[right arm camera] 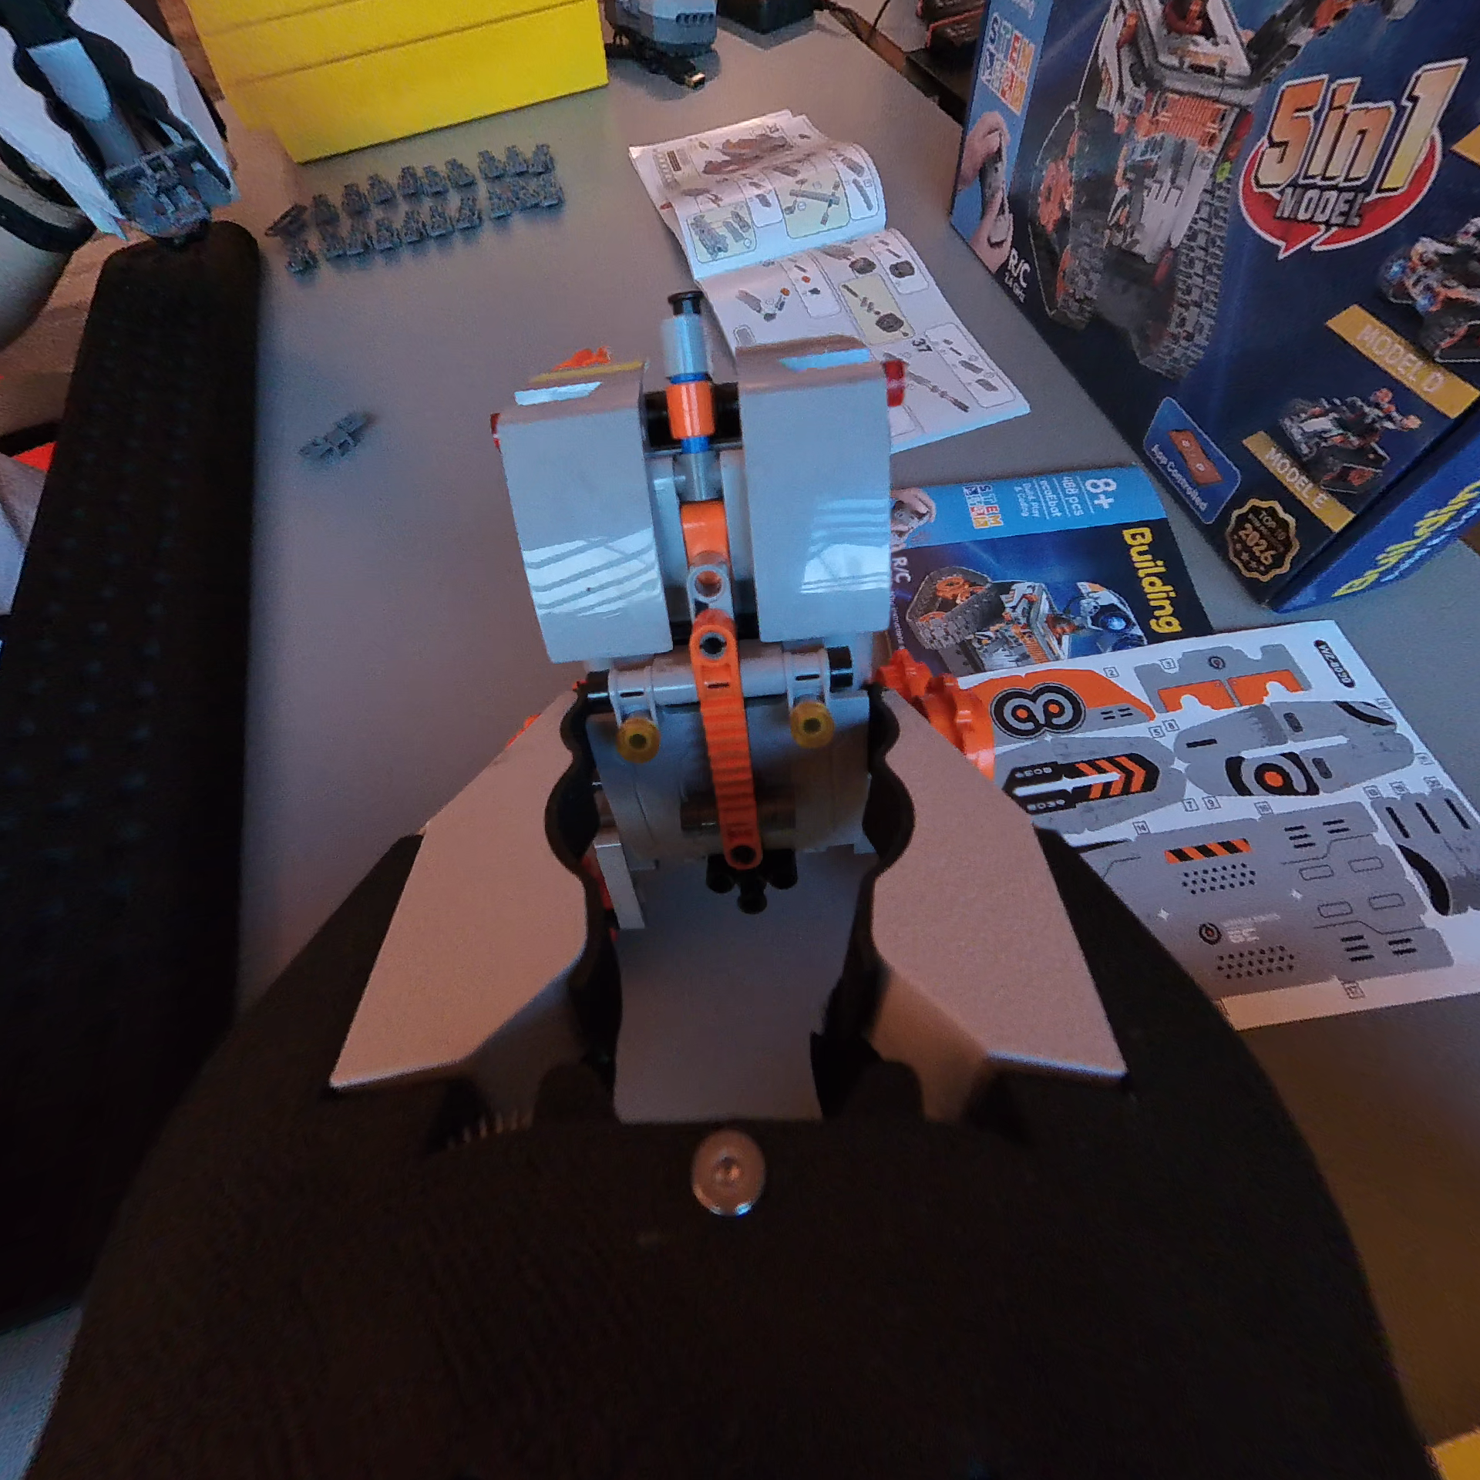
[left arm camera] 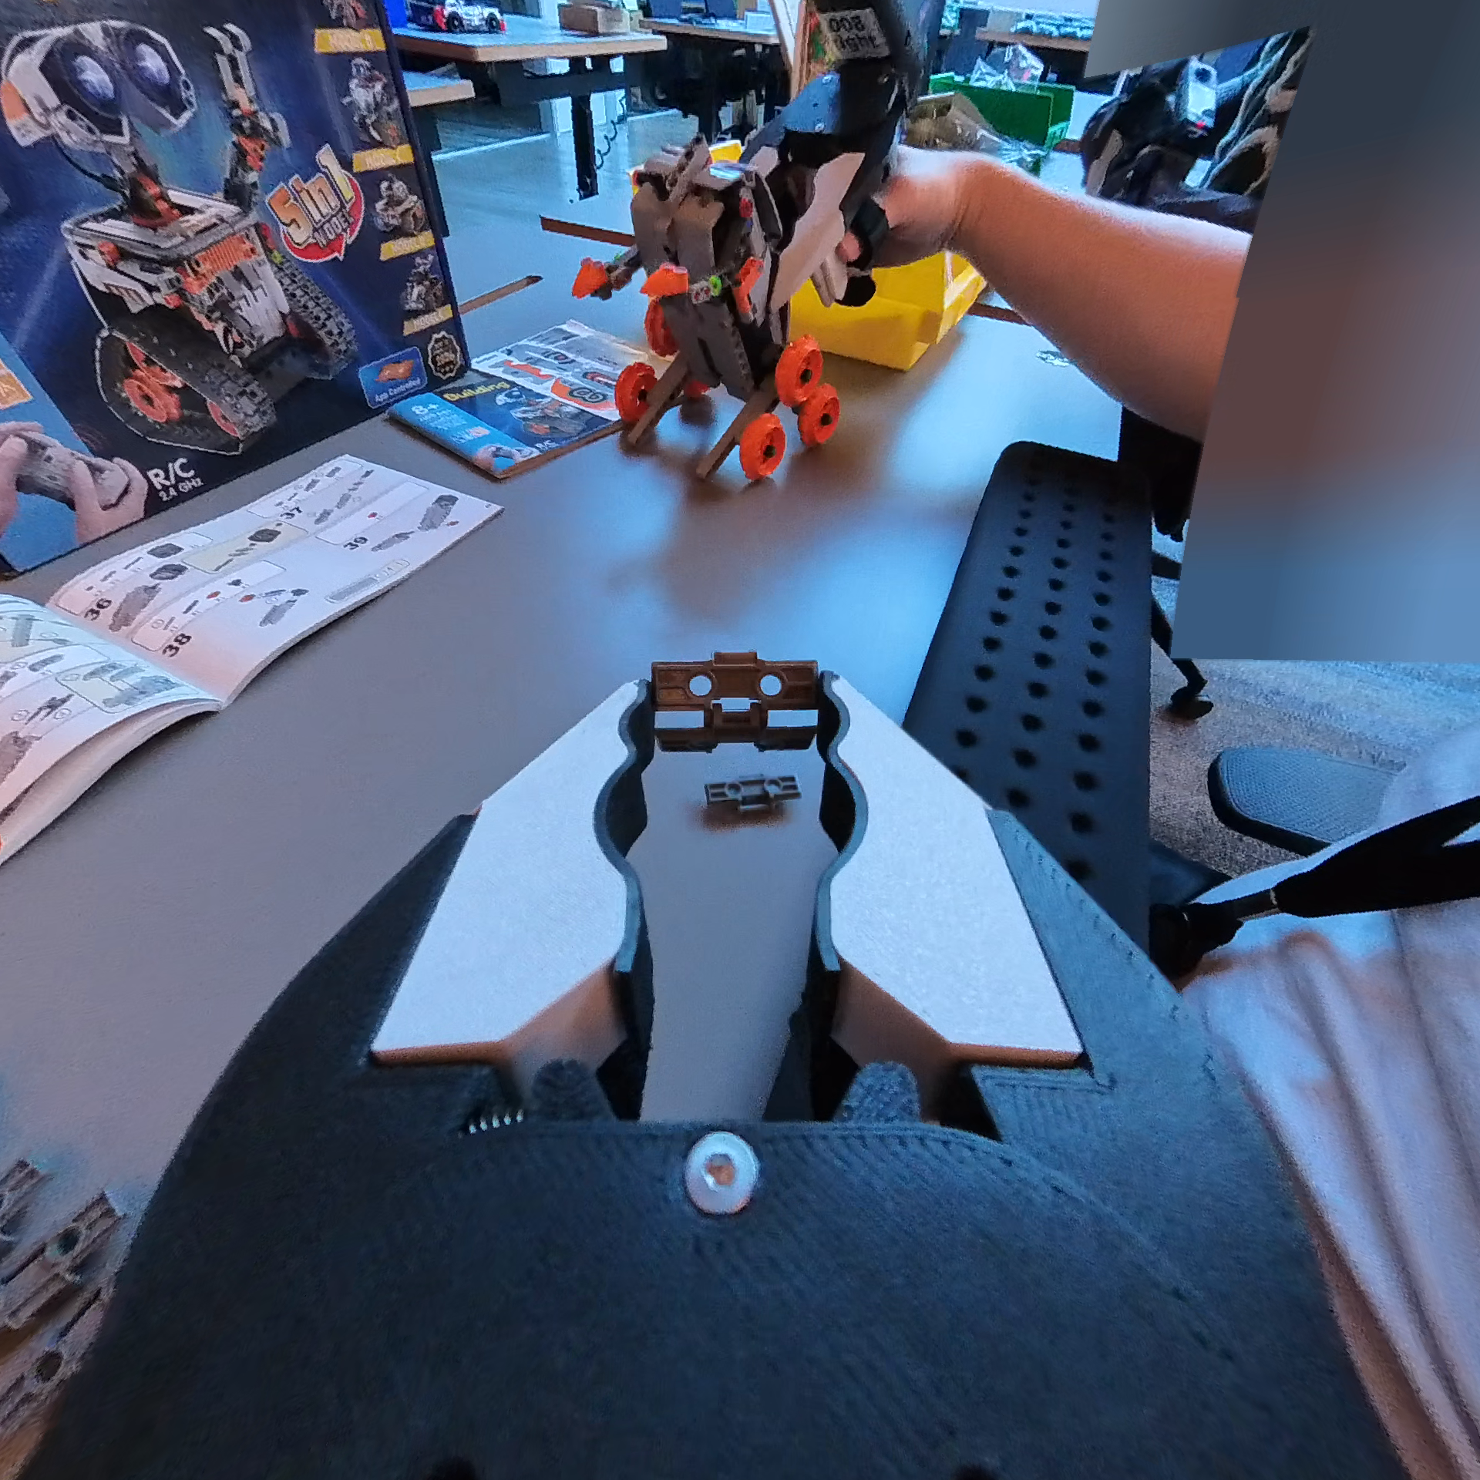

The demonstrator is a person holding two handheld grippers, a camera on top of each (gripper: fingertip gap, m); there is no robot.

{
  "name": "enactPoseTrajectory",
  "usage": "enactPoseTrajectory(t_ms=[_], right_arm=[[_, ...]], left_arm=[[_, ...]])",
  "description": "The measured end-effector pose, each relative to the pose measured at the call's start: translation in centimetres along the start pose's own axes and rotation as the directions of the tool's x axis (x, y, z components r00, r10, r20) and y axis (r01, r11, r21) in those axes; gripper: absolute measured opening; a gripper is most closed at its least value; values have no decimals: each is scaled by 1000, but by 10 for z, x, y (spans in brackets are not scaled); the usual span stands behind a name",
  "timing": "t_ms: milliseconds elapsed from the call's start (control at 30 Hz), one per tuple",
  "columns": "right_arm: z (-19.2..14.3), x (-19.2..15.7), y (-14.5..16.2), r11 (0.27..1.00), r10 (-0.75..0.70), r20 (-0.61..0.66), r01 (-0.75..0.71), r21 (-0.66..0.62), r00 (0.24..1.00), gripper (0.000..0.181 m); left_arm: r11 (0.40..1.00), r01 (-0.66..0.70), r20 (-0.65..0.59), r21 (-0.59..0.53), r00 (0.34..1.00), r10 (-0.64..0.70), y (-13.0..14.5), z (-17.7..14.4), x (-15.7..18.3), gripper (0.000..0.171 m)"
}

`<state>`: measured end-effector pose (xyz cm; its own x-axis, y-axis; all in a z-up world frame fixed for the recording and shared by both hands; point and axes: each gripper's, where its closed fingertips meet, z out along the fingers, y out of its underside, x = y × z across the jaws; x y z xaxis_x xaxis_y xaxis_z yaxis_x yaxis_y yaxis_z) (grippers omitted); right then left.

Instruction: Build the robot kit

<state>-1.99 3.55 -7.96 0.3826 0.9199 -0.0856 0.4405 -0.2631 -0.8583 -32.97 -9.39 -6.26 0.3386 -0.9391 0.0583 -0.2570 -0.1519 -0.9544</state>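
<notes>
While my left gripper (left arm camera: pixel 735 705) hangs low over the near part of the table (left arm camera: pixel 512 721), its tips are closed on a small brown track link (left arm camera: pixel 735 695), held crosswise by its two ends. I judge the link light, stiff and a bit slick, so the end faces are the right hold; squeezing its thin middle bridge might let it twist out. Just under it, apart from the fingers, a grey link (left arm camera: pixel 751 793) lies flat on the table. To the left an open manual (left arm camera: pixel 240 577) rests near the table's left edge, and a black perforated chair back (left arm camera: pixel 1041 681) stands at the right edge.

Farther along, my right gripper (right arm camera: pixel 725 769) is closed around the grey lower body of the model (right arm camera: pixel 697 552), which in the left view is tilted with only its front struts and orange wheels (left arm camera: pixel 789 408) near the table. I judge the model the heavier thing and fragile: pinned beams, an orange rack and clip-on panels that could pop off under side load. The solid lower block between the two yellow pins seems the safest place to clamp, not the curved grey shells above.

Beyond it a row of grey links (right arm camera: pixel 416 204) lies toward the far left, with a yellow bin (right arm camera: pixel 400 72) behind them. A sticker sheet (right arm camera: pixel 1249 809) and a blue booklet (right arm camera: pixel 1041 561) lie to the right, and the big box (right arm camera: pixel 1249 280) stands at the far right edge.
</notes>
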Motion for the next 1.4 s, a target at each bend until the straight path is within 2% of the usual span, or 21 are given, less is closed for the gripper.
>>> enactPoseTrajectory(t_ms=[233,267,300,400,467,533,600,633,700,767,833,867,967,1033,1100,1200,1400], right_arm=[[3,2,-3,999,-26,14,26,-32,1000,65],[2,4,-6,999,-37,-9,37,-20,999,71],[0,5,-15,999,-36,-35,37,21,999,86],[-21,-3,-53,980,-47,-68,60,188,997,95],[-43,-2,-76,961,-78,-209,130,246,975,99],[-71,-12,-108,912,-143,-422,285,296,895,83],[-84,-48,-143,827,-189,-549,433,358,814,61],[-83,-72,-160,783,-203,-564,479,397,800,57],[-57,-124,-179,743,-268,-448,479,467,853,48],[-7,-166,-177,795,-343,-219,406,450,914,47],[54,-191,-152,879,-383,10,361,313,924,51],[83,-198,-136,898,-399,90,369,238,912,51],[157,-211,-83,906,-411,311,421,37,857,50],[187,-217,-55,889,-395,438,456,-39,807,50],[204,-220,-48,885,-400,488,465,-14,776,47],[216,-221,-43,920,-305,559,391,-38,771,46],[231,-225,-22,899,-310,575,430,-81,757,55]], left_arm=[[1000,-27,-8,-15,1000,27,0,3,2,39],[999,-31,-6,-17,1000,31,1,3,1,39],[999,-32,-3,-16,999,32,2,2,-1,39],[1000,-18,-14,13,1000,18,2,-2,-6,39],[998,21,-73,67,997,-16,-1,-8,-6,39],[991,72,-106,112,993,-60,-4,-14,-10,39],[987,79,-108,140,992,-64,-4,-19,-16,39],[986,77,-103,150,993,-62,-5,-21,-19,39],[984,74,-103,164,993,-58,-6,-24,-21,39],[984,61,-88,166,995,-47,-5,-26,-25,39],[988,42,-68,151,997,-32,-2,-26,-28,39],[989,29,-56,142,998,-21,0,-25,-29,39],[993,-1,-16,121,1000,3,4,-24,-31,39],[995,-9,8,104,1000,8,8,-22,-32,39],[995,-14,10,97,1000,13,11,-21,-31,39],[996,-22,12,91,1000,21,14,-21,-27,39],[998,-23,-19,61,1000,24,18,-12,-23,39]])
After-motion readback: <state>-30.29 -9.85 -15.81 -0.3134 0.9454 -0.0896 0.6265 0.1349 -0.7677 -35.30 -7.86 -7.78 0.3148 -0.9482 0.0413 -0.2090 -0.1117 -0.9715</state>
